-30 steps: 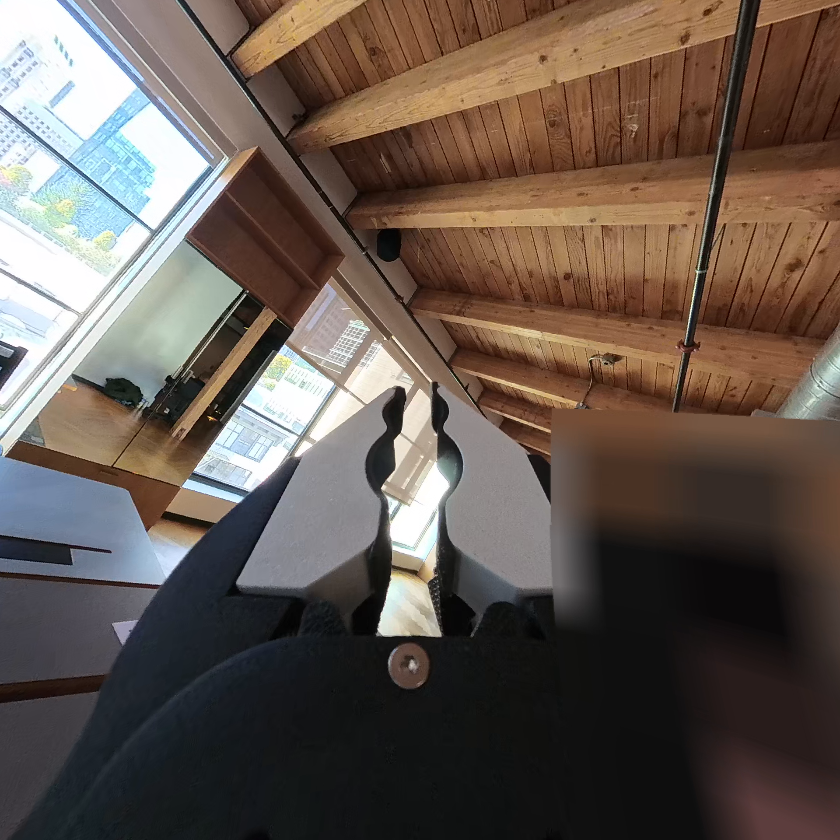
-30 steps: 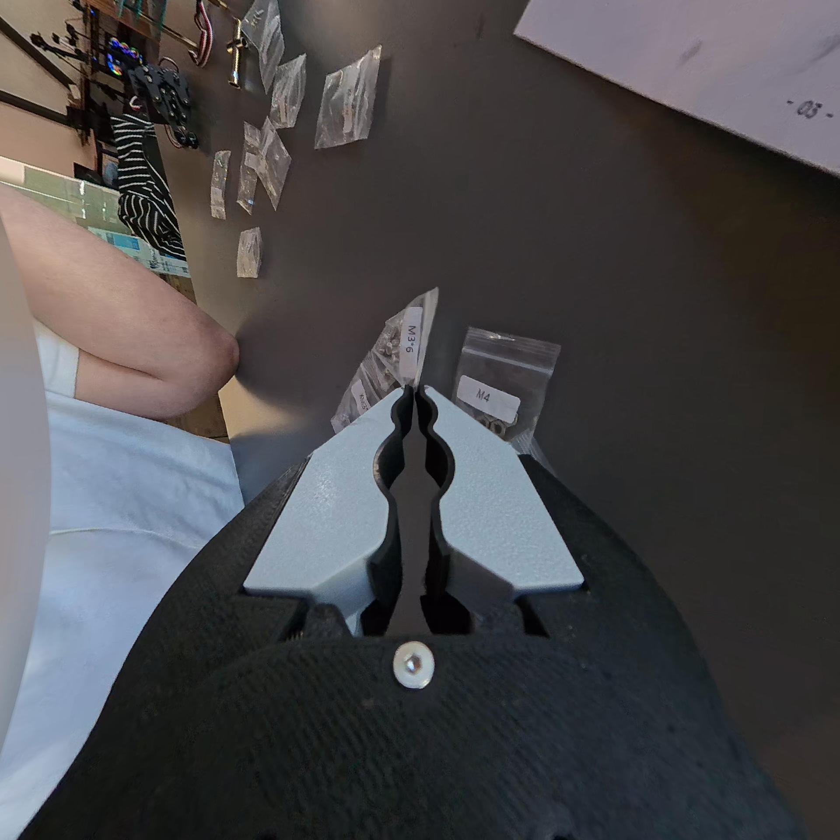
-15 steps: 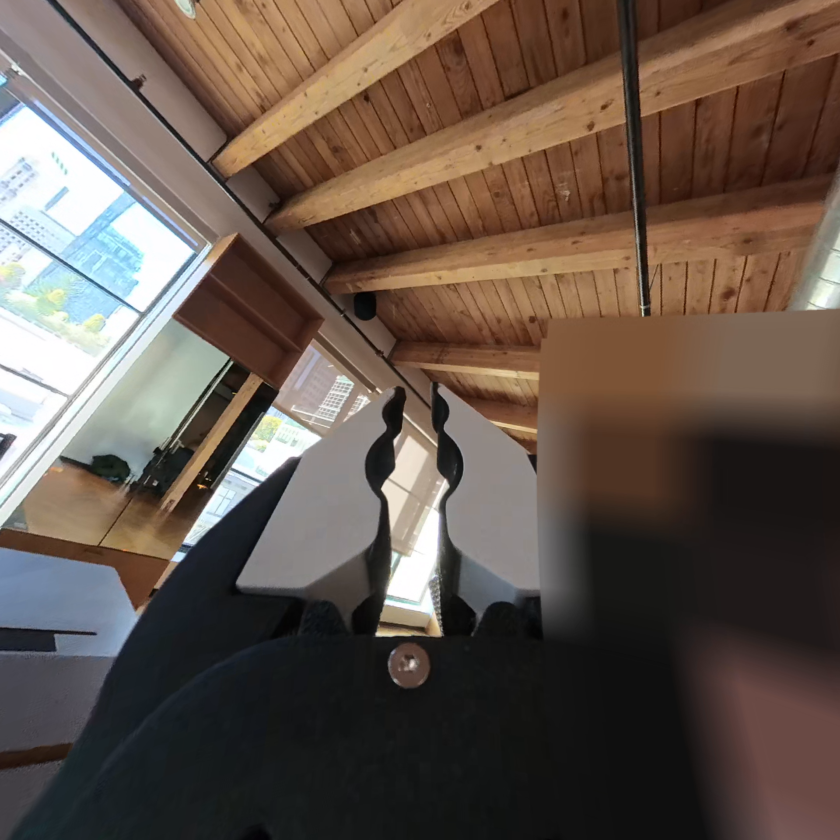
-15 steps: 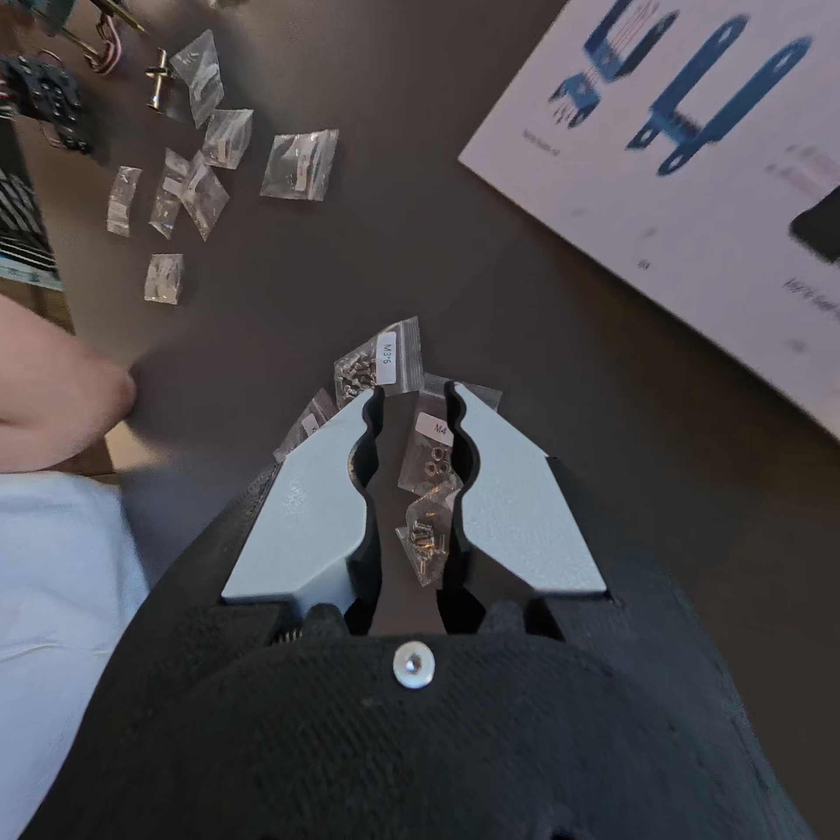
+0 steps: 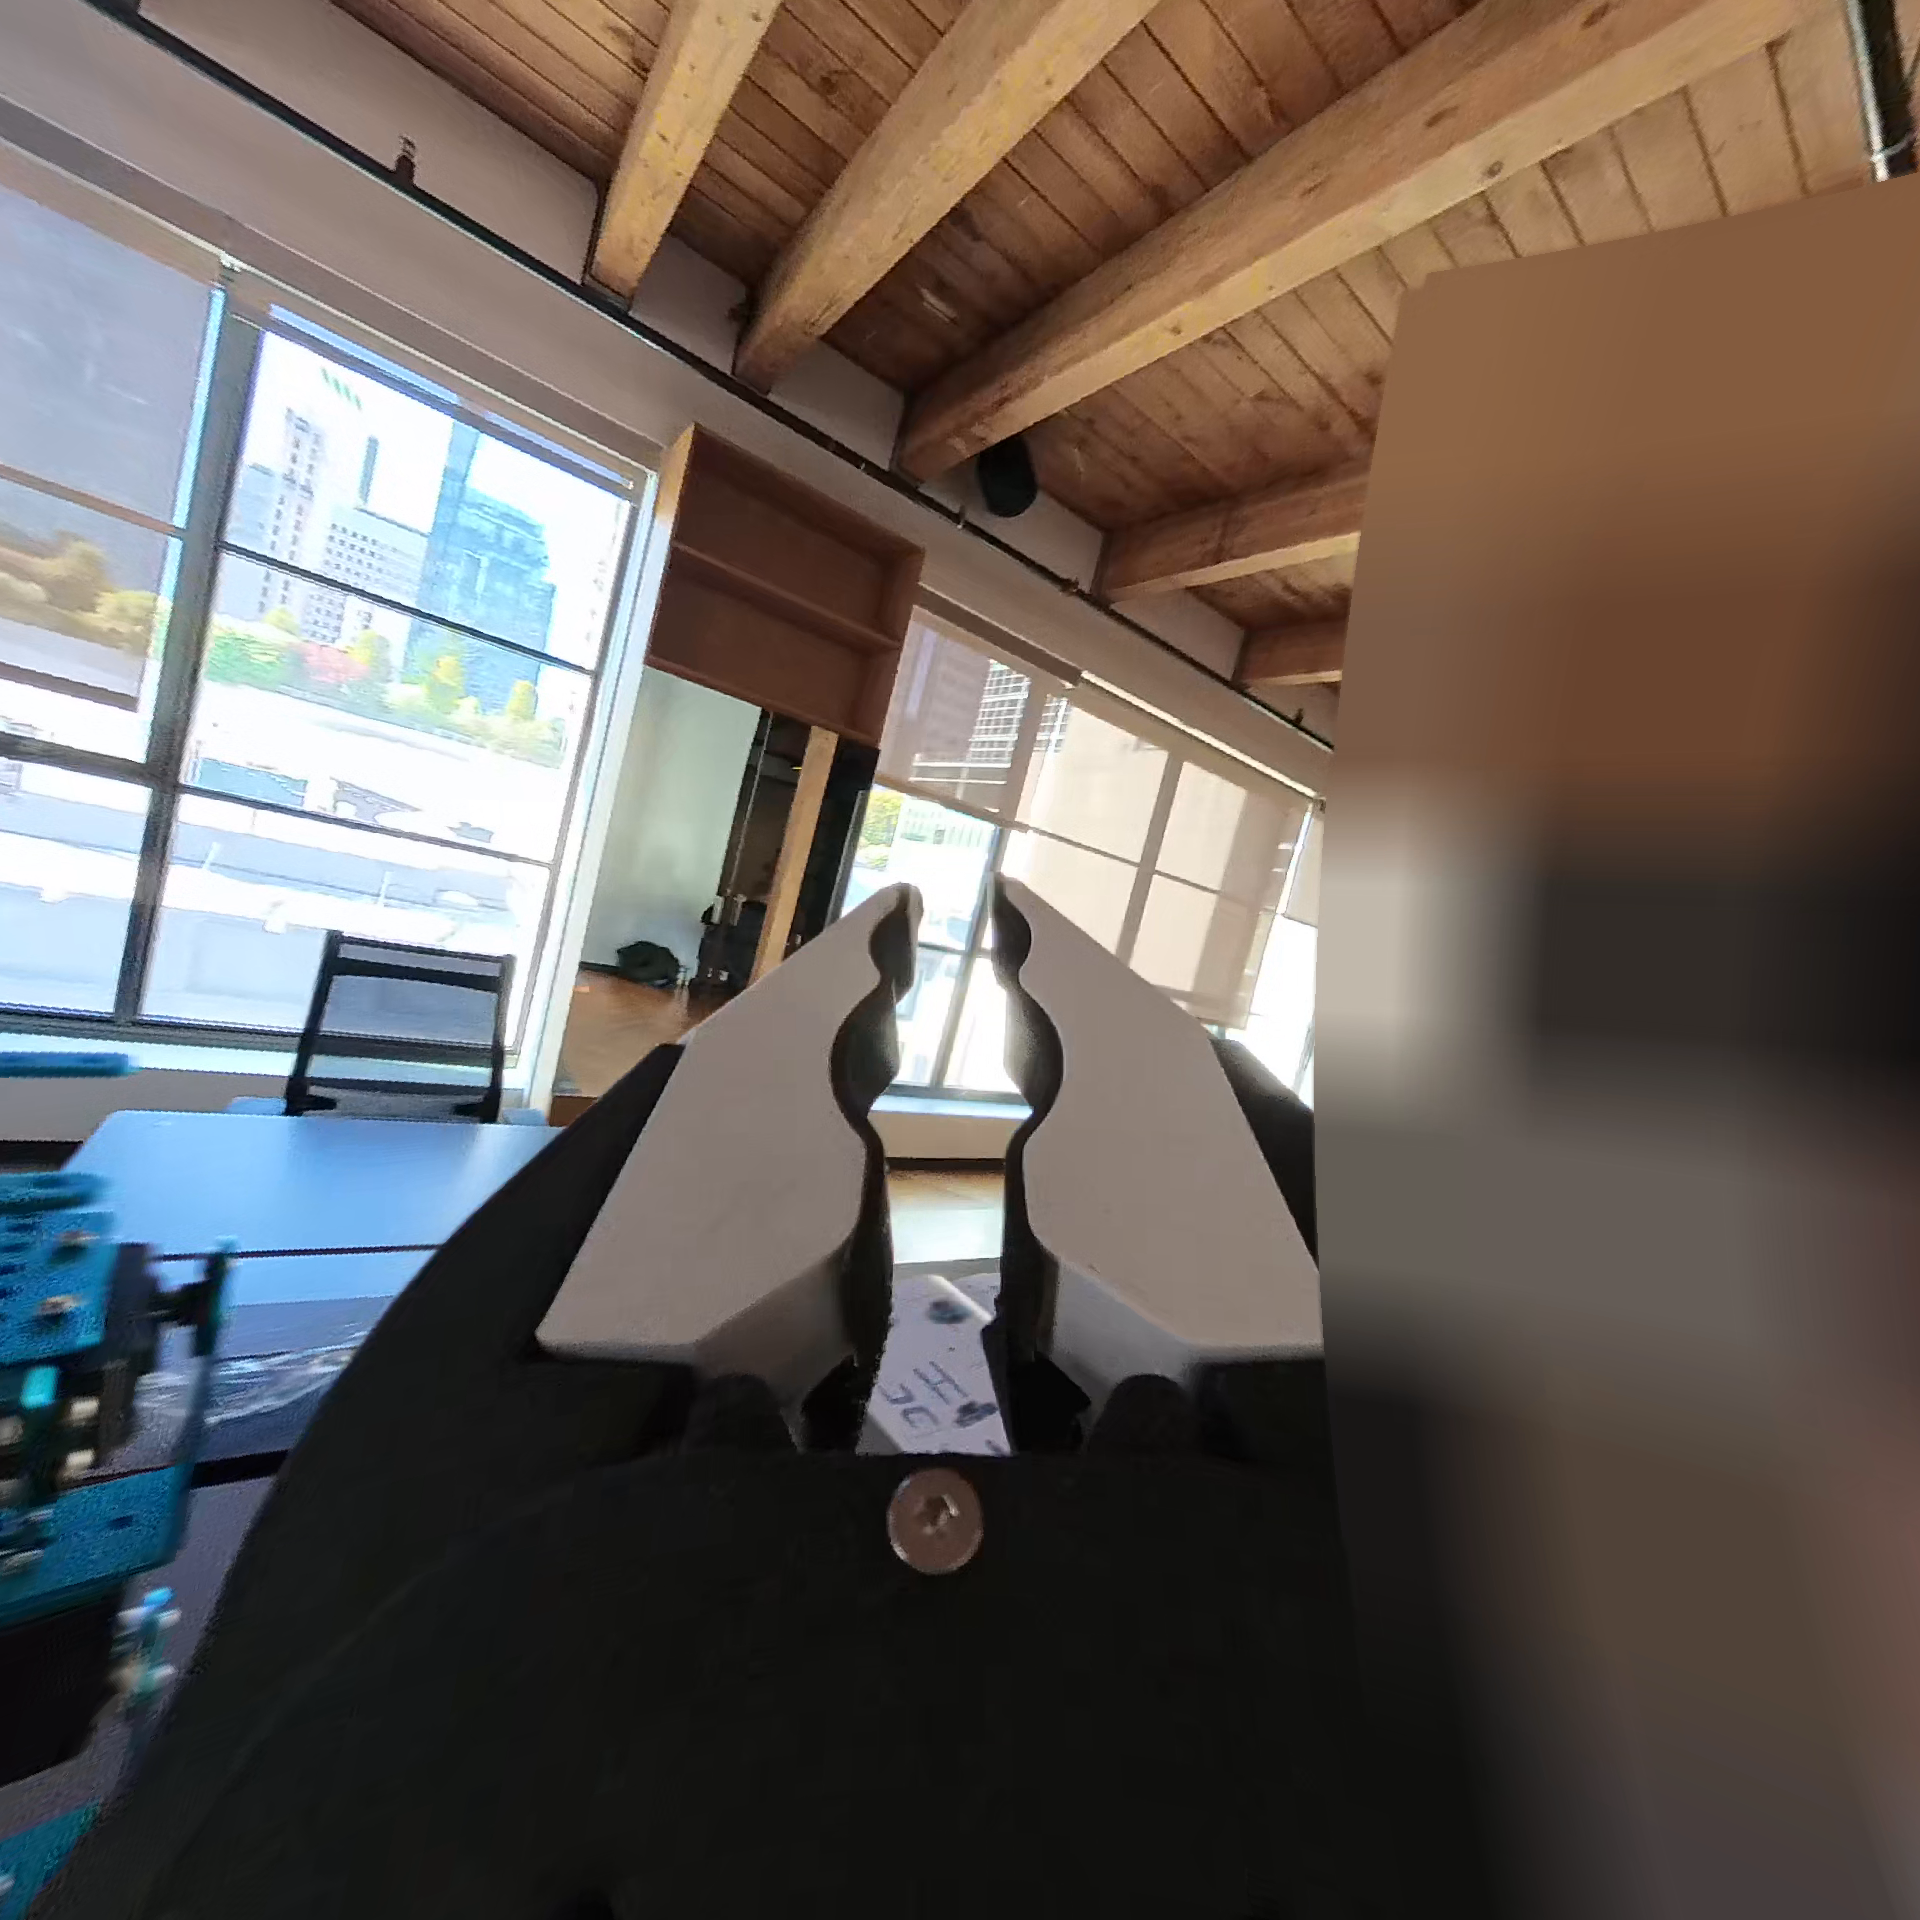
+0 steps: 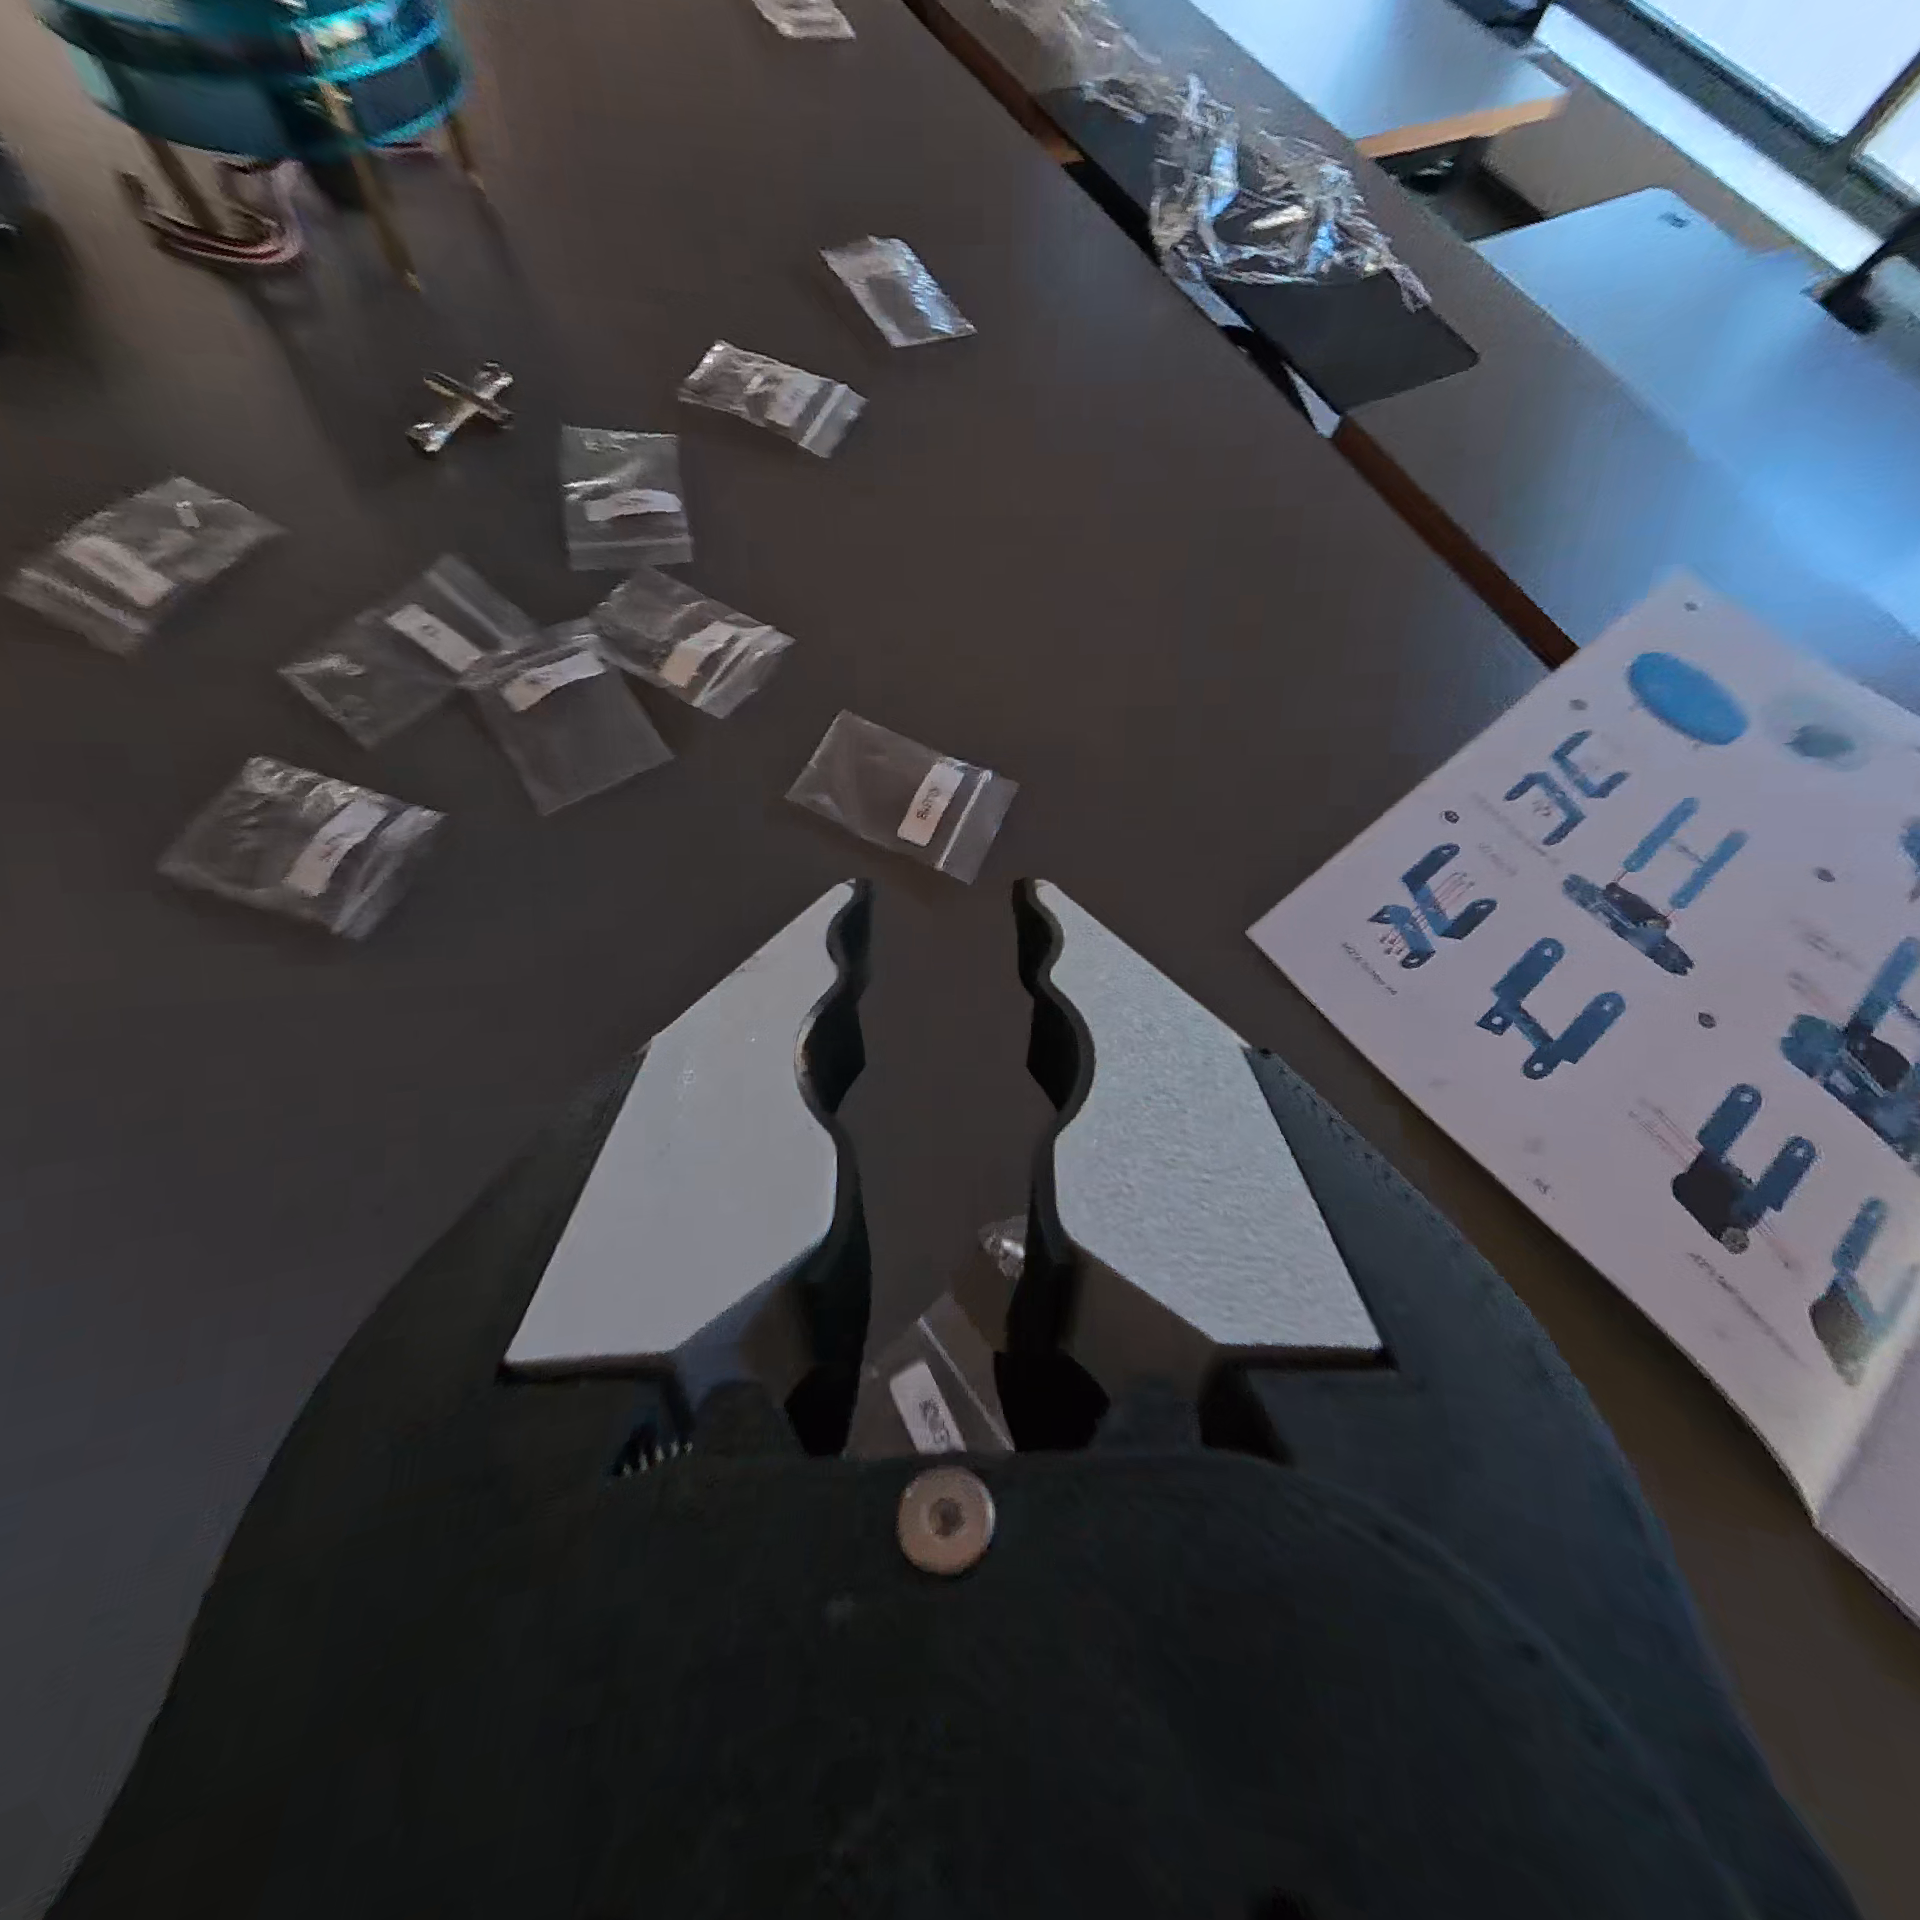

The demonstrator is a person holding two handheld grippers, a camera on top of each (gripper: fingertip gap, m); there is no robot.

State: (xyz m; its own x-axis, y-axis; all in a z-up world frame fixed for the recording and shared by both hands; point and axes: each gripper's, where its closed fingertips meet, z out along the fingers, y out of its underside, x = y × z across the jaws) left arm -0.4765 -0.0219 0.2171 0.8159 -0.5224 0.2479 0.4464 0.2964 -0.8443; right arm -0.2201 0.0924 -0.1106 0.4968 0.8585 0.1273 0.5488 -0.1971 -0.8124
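Observation:
My right gripper is open and empty, low over a dark table. Several small clear bags of hardware lie ahead of it. The nearest bag is just beyond the fingertips and apart from them. Another small bag lies under the gripper, seen between the finger bases. My left gripper has its jaws a little apart with nothing between them. It is raised and points toward the windows and ceiling.
A printed sheet with blue part drawings lies right of the right gripper. A cross-shaped metal wrench, crumpled plastic wrap and a teal assembly lie farther off. The teal assembly and a chair show in the left wrist view.
My right gripper went from shut to open and swung away from the bags near the person's arm to face across the table. My left gripper tilted down from the ceiling toward the windows.

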